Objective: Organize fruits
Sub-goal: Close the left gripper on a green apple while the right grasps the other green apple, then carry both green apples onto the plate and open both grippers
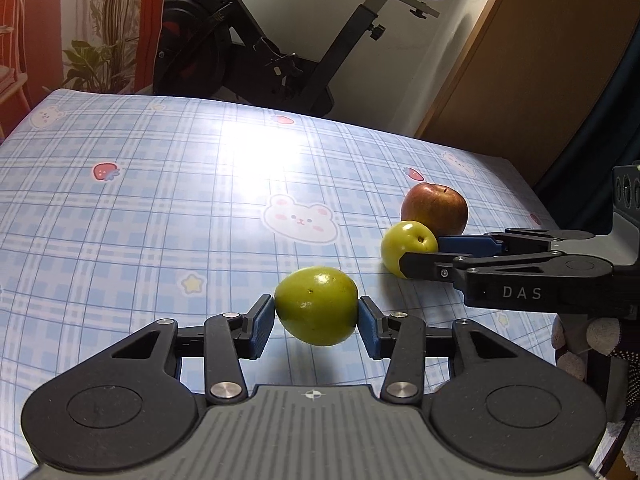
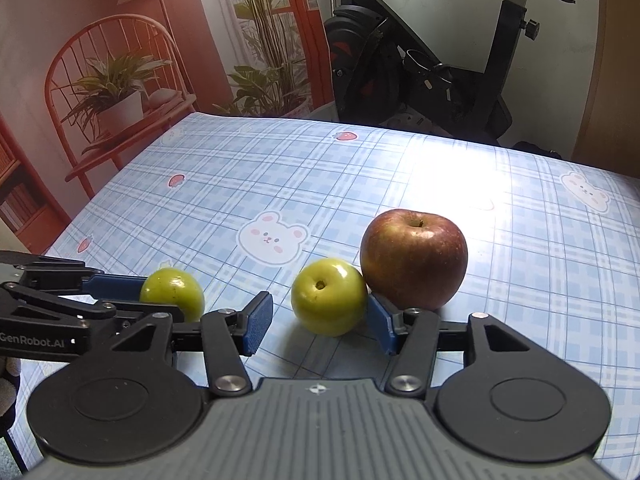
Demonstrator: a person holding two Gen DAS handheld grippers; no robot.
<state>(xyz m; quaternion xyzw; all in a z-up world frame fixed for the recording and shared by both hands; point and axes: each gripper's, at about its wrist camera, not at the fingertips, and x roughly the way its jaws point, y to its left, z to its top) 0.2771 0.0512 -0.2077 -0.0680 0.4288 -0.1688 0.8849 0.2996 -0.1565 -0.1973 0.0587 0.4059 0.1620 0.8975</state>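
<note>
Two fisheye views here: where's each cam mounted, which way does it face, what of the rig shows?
Left wrist view: sits on the left gripper, looking forward and down across the checked tablecloth; its pads clamp a green fruit; the right gripper enters from the right.
Right wrist view: sits on the right gripper, same heading; its jaws stand open around a second green fruit beside the red apple; the left gripper enters from the left.
Shared: both green fruits, apple, tablecloth, exercise bike.

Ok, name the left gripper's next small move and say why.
Probably carry the green fruit that the left gripper clamps toward the second green fruit beside the red apple. The right gripper stands open around that one, so those two already sit together.
</note>
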